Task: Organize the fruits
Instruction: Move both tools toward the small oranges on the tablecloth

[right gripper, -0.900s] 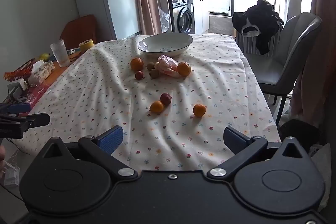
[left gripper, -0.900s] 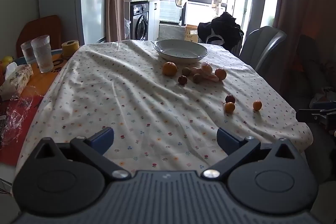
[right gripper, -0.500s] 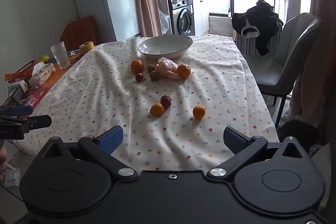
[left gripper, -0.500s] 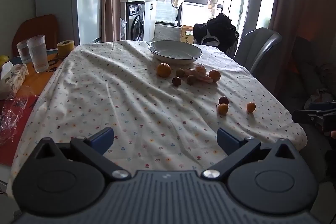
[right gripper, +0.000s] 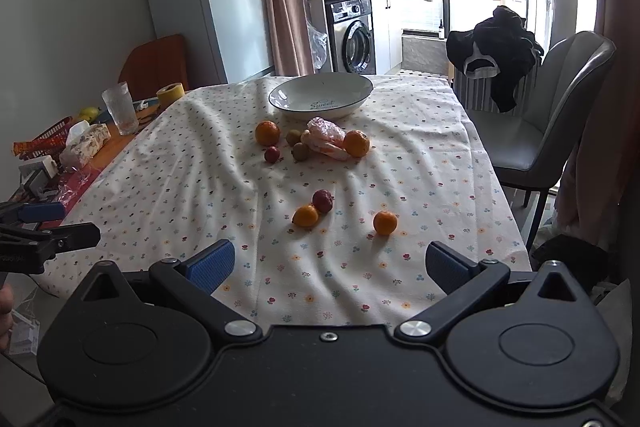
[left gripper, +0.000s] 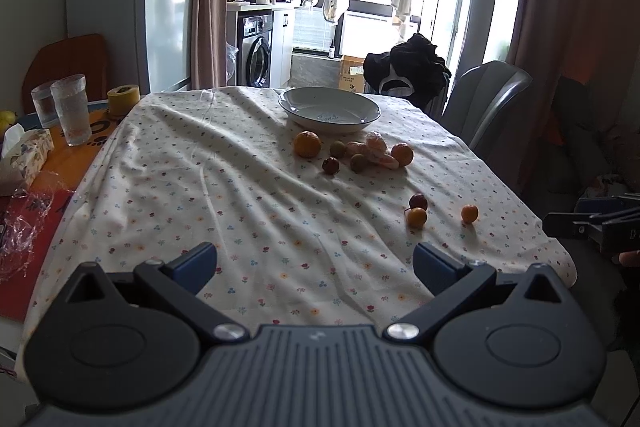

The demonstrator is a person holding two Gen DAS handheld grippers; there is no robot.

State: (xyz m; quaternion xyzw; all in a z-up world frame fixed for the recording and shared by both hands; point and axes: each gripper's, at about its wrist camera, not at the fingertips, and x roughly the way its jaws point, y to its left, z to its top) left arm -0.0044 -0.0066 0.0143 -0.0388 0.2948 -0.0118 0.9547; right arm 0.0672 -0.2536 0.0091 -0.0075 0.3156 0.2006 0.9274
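A white bowl (left gripper: 329, 108) (right gripper: 320, 98) stands at the far end of the flowered tablecloth (left gripper: 224, 187). Just in front of it lie two oranges (right gripper: 267, 133) (right gripper: 356, 143), two brownish-green fruits (right gripper: 300, 151), a small red fruit (right gripper: 272, 154) and peeled segments in plastic wrap (right gripper: 326, 137). Nearer are a small orange fruit (right gripper: 305, 215), a dark red fruit (right gripper: 322, 201) and another small orange fruit (right gripper: 385, 222). My left gripper (left gripper: 315, 263) and my right gripper (right gripper: 330, 265) both hang open over the near table edge, holding nothing.
Two glasses (left gripper: 74, 109), a yellow tape roll (left gripper: 123, 99), a tissue box (left gripper: 24, 159) and crinkled plastic (left gripper: 24, 223) sit on the left side. A grey chair (right gripper: 560, 115) stands at the right, with dark clothing (right gripper: 496, 55) draped behind it.
Both views have pulled back and tilted up slightly, so the fruits and bowl sit a little lower and farther off. Both grippers stay open.
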